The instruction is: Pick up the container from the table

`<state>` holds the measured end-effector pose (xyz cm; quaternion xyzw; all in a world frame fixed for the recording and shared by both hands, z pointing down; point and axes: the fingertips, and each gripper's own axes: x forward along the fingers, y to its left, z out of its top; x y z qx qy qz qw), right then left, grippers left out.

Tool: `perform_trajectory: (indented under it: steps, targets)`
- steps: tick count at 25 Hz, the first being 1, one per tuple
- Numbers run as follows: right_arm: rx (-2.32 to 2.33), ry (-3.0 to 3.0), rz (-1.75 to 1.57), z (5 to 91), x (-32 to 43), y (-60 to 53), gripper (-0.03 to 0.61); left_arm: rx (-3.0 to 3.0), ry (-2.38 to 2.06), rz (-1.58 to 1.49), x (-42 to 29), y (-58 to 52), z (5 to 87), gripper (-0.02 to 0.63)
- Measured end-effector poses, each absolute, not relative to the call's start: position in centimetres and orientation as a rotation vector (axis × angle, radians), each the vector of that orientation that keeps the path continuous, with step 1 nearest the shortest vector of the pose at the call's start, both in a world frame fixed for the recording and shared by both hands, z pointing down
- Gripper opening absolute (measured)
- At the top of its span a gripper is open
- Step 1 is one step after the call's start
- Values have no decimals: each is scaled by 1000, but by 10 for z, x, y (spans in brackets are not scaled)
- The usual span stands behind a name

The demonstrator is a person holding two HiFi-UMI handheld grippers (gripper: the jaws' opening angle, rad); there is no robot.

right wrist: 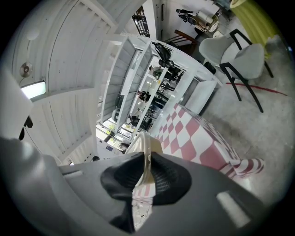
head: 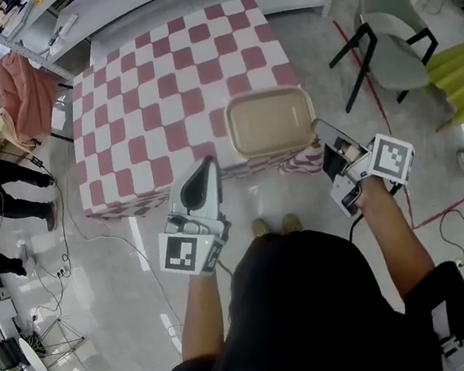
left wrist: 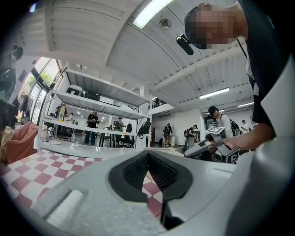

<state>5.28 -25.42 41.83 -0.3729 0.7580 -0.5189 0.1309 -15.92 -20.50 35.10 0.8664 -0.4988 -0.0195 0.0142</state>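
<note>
a person's right gripper [right wrist: 147,173] clamps the right rim of a beige container [head: 270,121], the thin edge pinched between its dark ribbed pads. the shallow rectangular container sits over the near edge of a table [head: 154,106] covered in red-and-white checks, its open side up. the left gripper [left wrist: 148,159] hangs just beside the container's near left corner, its jaws pressed together at the tips with nothing between them. a grey chair [head: 391,41] stands on the floor to the right.

Checkered table [head: 162,105], container [head: 270,120] perhaps at its edge
</note>
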Motion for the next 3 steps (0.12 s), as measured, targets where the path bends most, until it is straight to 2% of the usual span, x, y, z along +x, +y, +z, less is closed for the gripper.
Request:
perform_trajectory:
  steps: [3]
  targets:
    - [-1072, 2206, -1500, 418, 51, -256, 49, 2692, -1555, -57, -160, -205, 353, 10]
